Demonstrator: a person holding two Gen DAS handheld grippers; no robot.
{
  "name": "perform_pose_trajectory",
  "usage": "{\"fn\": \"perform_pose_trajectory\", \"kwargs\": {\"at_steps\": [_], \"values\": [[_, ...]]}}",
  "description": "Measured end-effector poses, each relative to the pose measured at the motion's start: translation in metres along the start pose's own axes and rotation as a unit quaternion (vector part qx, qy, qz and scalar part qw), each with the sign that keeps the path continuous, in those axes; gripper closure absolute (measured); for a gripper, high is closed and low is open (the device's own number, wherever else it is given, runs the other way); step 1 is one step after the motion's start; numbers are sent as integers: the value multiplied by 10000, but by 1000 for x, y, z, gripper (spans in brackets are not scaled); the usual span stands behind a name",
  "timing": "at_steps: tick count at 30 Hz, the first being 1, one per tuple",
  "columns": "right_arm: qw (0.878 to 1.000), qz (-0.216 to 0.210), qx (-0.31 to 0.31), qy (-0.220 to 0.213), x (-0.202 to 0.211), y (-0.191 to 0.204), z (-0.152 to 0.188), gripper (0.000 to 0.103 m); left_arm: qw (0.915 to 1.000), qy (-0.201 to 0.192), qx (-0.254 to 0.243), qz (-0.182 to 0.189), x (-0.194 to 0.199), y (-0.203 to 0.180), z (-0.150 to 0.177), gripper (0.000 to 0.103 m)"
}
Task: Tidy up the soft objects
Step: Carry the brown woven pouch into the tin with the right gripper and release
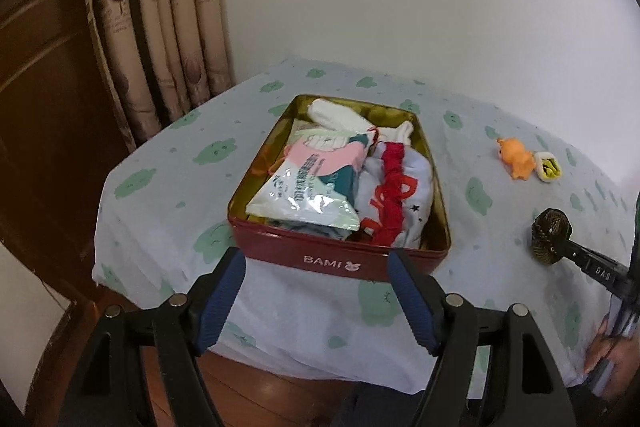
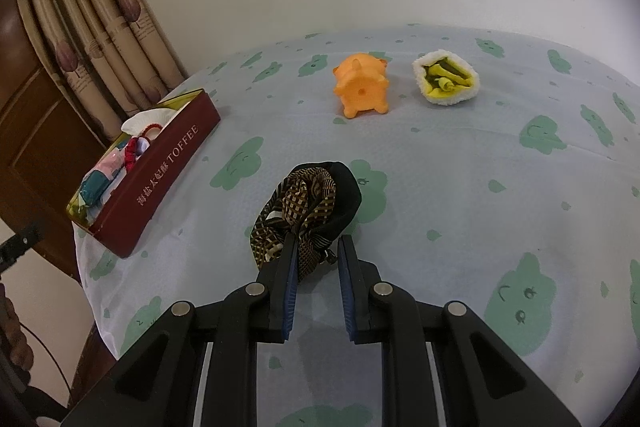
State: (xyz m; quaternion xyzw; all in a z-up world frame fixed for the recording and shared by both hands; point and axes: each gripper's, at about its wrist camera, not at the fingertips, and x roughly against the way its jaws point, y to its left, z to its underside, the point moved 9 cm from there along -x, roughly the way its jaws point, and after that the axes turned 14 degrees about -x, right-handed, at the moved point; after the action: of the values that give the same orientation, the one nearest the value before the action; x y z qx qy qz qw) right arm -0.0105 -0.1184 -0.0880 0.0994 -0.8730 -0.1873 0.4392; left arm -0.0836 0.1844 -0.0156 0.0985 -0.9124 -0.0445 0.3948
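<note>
My right tool (image 2: 318, 247) stands apart around the brown checkered sock bundle (image 2: 308, 203) on the bench (image 2: 480, 187); my left tool (image 1: 316, 267) hovers wide apart before the red tin (image 1: 340, 259).

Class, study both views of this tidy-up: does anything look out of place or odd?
Three soft things lie outside the red tin: an orange toy, a white-and-yellow roll and a dark patterned bundle at the right gripper.
</note>
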Motion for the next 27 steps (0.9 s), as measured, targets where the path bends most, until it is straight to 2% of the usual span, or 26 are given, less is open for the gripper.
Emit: {"fn": "perform_pose_trajectory", "kwargs": {"at_steps": [3, 9, 12, 18, 22, 27], "values": [[10000, 36, -69, -4, 6, 0, 3, 85, 9998, -117, -132, -58, 2, -4, 1, 27], [9998, -141, -139, -60, 26, 18, 6, 85, 9998, 140, -113, 132, -9, -7, 8, 27], [9992, -392, -45, -32, 34, 46, 4, 85, 9997, 164, -6, 204, -10, -4, 10, 27], [9947, -837, 596, 42, 34, 126, -3, 84, 9993, 217, 112, 278, -10, 0, 12, 27], [9894, -1035, 998, 211, 15, 177, -2, 84, 9992, 235, 125, 287, -11, 1, 11, 27], [9840, -1058, 1355, 458, -14, 213, 7, 84, 9987, 280, 274, 316, -12, 7, 12, 27]]}}
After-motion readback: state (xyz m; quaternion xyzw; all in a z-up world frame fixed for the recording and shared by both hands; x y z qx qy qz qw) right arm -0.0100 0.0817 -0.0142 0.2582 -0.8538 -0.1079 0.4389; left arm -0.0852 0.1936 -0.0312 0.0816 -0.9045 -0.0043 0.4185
